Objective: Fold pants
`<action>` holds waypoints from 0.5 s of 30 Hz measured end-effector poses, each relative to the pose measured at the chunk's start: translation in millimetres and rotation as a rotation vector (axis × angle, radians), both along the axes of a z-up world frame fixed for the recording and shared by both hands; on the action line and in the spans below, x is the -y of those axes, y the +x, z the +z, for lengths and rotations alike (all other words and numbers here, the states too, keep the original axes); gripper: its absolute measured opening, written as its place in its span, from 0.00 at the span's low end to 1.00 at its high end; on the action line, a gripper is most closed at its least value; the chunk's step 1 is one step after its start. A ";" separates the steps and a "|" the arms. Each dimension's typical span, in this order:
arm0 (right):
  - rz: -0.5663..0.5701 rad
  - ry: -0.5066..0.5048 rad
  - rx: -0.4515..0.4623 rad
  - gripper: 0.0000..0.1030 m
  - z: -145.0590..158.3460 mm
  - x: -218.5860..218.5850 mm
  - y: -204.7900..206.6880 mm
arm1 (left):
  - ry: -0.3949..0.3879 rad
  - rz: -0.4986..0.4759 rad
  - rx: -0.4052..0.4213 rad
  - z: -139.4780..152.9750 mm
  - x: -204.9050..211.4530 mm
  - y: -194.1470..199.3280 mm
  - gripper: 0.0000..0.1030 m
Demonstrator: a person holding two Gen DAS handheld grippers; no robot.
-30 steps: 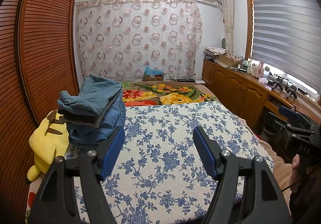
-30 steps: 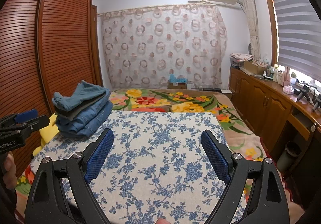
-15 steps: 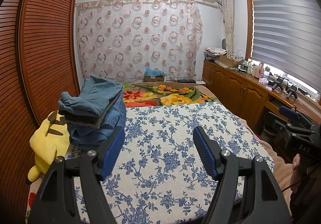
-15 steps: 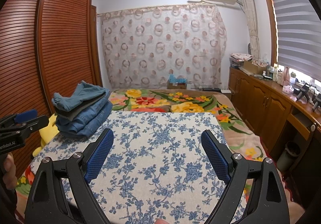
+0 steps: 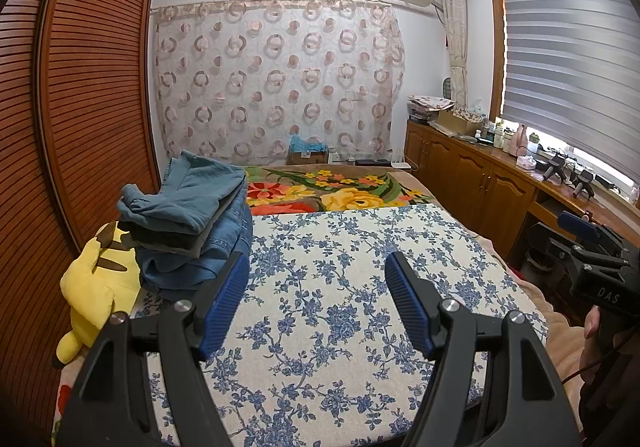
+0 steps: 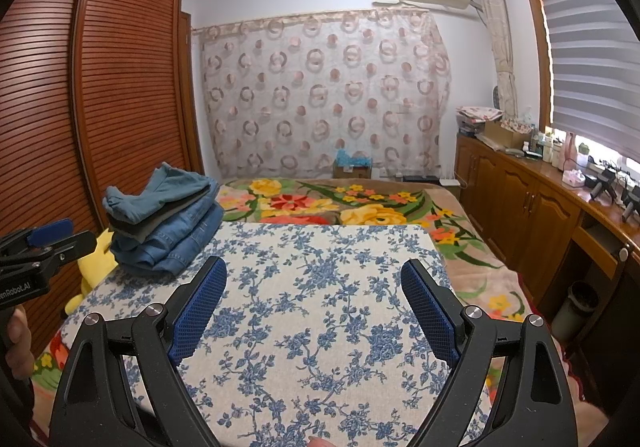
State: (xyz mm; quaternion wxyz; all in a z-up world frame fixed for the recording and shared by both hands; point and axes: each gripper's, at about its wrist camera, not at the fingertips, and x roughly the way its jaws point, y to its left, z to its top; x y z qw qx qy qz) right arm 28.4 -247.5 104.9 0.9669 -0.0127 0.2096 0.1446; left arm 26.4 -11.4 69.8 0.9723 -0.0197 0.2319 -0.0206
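A stack of folded pants [image 5: 188, 223] is kept at the far left corner of the blue-flowered pad [image 5: 360, 307] that is laid over the bed [image 5: 340, 187], so that the middle of the pad is left bare as a folding surface. In the stack, denim pairs are seen at the bottom, a dark grey layer above them and a blue-green piece on top; how many pieces it holds cannot be told exactly. A yellow plush toy [image 5: 92, 283] is wedged between the stack and the slatted wardrobe door [image 5: 80, 87], out of the working area.

The left tongs [image 5: 318, 287] are held released above the pad, nothing being gripped between the blue pads. The right tongs [image 6: 314, 293] are likewise held spread wide and empty, aimed slightly downward over the pad. Both are judged to be parked in a ready pose, either before a pair is fetched or after the last one has been stacked; no unfolded pants are seen on the pad.

Compared with the frames from 1 second and half a second ago, nothing is found changed: the tongs are kept at the same spread and place, and the stack is left untouched.
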 end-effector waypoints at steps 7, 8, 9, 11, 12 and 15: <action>0.001 0.000 0.000 0.88 -0.2 0.0 0.1 | 0.000 0.000 0.000 -0.6 0.3 -0.1 0.69; 0.000 0.000 0.000 0.88 -0.2 0.1 0.1 | 0.000 0.000 -0.001 -0.8 0.2 0.0 0.69; 0.000 0.000 0.000 0.88 -0.3 0.2 0.1 | -0.001 0.000 -0.001 -0.9 -0.1 0.1 0.69; 0.000 0.000 -0.001 0.88 -0.4 0.5 0.1 | 0.000 0.000 -0.001 -1.0 0.5 -0.2 0.69; 0.000 0.000 0.001 0.88 -0.4 0.4 0.0 | 0.000 0.000 -0.001 -1.1 0.2 -0.2 0.69; 0.000 0.001 -0.001 0.88 -0.5 0.4 0.1 | -0.001 0.000 0.000 -1.3 0.5 -0.3 0.69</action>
